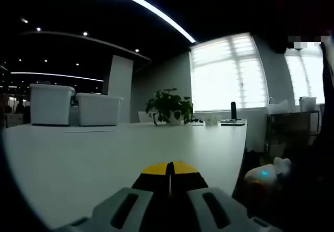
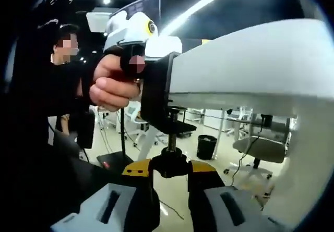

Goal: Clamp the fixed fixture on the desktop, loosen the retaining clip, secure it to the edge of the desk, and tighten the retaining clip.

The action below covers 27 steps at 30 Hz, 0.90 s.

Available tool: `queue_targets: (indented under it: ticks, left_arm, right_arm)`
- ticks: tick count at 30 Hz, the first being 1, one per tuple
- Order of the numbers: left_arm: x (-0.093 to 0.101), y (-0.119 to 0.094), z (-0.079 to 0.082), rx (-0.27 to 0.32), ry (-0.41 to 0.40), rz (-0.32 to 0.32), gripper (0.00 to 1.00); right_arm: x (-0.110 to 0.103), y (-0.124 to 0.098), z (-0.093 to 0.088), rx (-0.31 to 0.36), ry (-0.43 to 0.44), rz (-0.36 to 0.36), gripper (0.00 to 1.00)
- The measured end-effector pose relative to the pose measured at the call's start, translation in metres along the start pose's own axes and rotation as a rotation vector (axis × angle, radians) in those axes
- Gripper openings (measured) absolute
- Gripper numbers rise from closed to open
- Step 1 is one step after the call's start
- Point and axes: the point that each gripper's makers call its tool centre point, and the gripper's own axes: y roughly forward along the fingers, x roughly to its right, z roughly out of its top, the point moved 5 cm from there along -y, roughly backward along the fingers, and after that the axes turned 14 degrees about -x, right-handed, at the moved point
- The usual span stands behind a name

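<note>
A black C-shaped fixture point(image 2: 154, 91) sits over the edge of the white desk point(image 2: 250, 65). Its screw point(image 2: 171, 133) hangs below. My right gripper point(image 2: 170, 167) is under the desk, its yellow-tipped jaws shut on the screw's black knob point(image 2: 169, 165). In the right gripper view, a hand point(image 2: 112, 86) holds my left gripper point(image 2: 141, 31) against the fixture's top. In the left gripper view, my left gripper point(image 1: 169, 170) looks across the desktop point(image 1: 104, 154). Its yellow tips are pressed together on a thin dark strip.
Two white bins point(image 1: 50, 104) point(image 1: 99, 109) and a potted plant point(image 1: 168, 106) stand at the desk's far side before bright windows. Under the desk are office chairs point(image 2: 255, 148), a black waste bin point(image 2: 206, 146) and the white desk leg point(image 2: 302, 164). A person point(image 2: 52, 112) stands left.
</note>
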Motion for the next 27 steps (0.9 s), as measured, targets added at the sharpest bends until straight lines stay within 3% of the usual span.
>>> queue_targets:
  ticks: [2,5,8,12,15,19,24,27]
  left_arm:
    - [0.000,0.000,0.000,-0.001,-0.001,0.000,0.01]
    - [0.000,0.000,0.000,-0.001,0.000,0.000,0.01]
    - [0.000,0.000,0.000,0.000,0.001,0.000,0.01]
    - [0.002,-0.001,0.001,0.005,0.010,-0.001,0.01]
    - [0.002,-0.002,0.001,0.008,0.015,-0.003,0.01]
    - [0.004,-0.003,0.002,0.009,0.019,-0.009,0.01]
    - [0.005,-0.004,0.003,0.016,0.027,-0.014,0.01]
    - [0.006,-0.005,0.003,0.017,0.033,-0.020,0.01]
  right_arm:
    - [0.003,0.000,-0.001,-0.015,0.039,-0.045,0.23]
    - [0.001,-0.003,0.002,-0.006,-0.012,-0.147,0.23]
    - [-0.004,-0.005,0.001,-0.027,0.026,-0.264,0.24]
    - [-0.009,-0.002,0.000,-0.061,0.020,-0.337,0.29]
    - [-0.008,-0.003,0.002,-0.053,0.063,-0.407,0.35]
    - [-0.014,-0.004,0.001,-0.078,0.088,-0.541,0.40]
    - [-0.020,-0.002,0.002,-0.080,0.110,-0.696,0.33]
    - [-0.019,-0.002,0.005,-0.051,0.149,-0.721,0.32]
